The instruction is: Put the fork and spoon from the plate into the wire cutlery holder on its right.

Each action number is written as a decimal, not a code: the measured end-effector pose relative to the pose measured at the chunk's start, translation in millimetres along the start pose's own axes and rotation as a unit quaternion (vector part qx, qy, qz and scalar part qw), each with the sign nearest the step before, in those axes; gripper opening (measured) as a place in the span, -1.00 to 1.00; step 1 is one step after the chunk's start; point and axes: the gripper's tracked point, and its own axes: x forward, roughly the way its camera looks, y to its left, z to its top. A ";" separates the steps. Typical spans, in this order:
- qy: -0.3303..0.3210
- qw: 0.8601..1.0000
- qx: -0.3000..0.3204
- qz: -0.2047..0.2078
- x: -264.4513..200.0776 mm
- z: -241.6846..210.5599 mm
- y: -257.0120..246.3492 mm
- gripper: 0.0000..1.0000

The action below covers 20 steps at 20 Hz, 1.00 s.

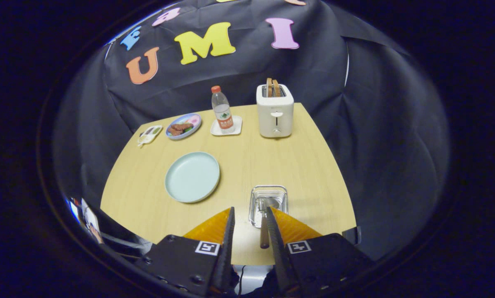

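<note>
Apparently well advanced: the wire cutlery holder (pixel 268 203), low and just right of centre in the frame, carries one utensil (pixel 265 225) with a wooden handle sloping out over its near rim toward me and a metal head down inside; I read the head as a spoon bowl but cannot be sure, and I cannot tell whether a second piece lies under it. The plate (pixel 192 176), left of the holder and a little higher in the frame, is bare, so I judge nothing is left on it to fetch; at most a check that both fork and spoon sit in the basket. My gripper (pixel 249 221) hangs at the bottom centre with its fingers spread apart and clamped on nothing; the utensil's handle shows in the gap beside the right finger, and I cannot tell whether that finger touches it. Materials: holder is thin shiny wire, rectangular, open-topped; plate is smooth, matte, pale green-blue, round with a low rim; table (pixel 297 157) is light wood-grain laminate. Toward the top of the frame, well apart: a white toaster (pixel 275 111) with two slices in it, a clear plastic bottle (pixel 222 109) on a white square coaster, a blue dish of food (pixel 183 126).
</note>
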 end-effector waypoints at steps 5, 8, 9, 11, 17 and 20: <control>-0.060 0.998 -0.015 0.024 -26.9 37.5 38.9 0.64; -0.114 0.993 -0.025 0.029 -52.7 71.3 61.8 0.93; -0.134 0.990 -0.030 0.034 -63.8 81.7 69.8 0.94; -0.180 0.982 -0.038 0.034 -88.2 104.9 79.4 0.94; -0.329 0.944 -0.039 0.013 -172.5 160.8 82.1 0.93; -0.373 0.926 -0.052 -0.009 -195.8 175.3 81.0 0.93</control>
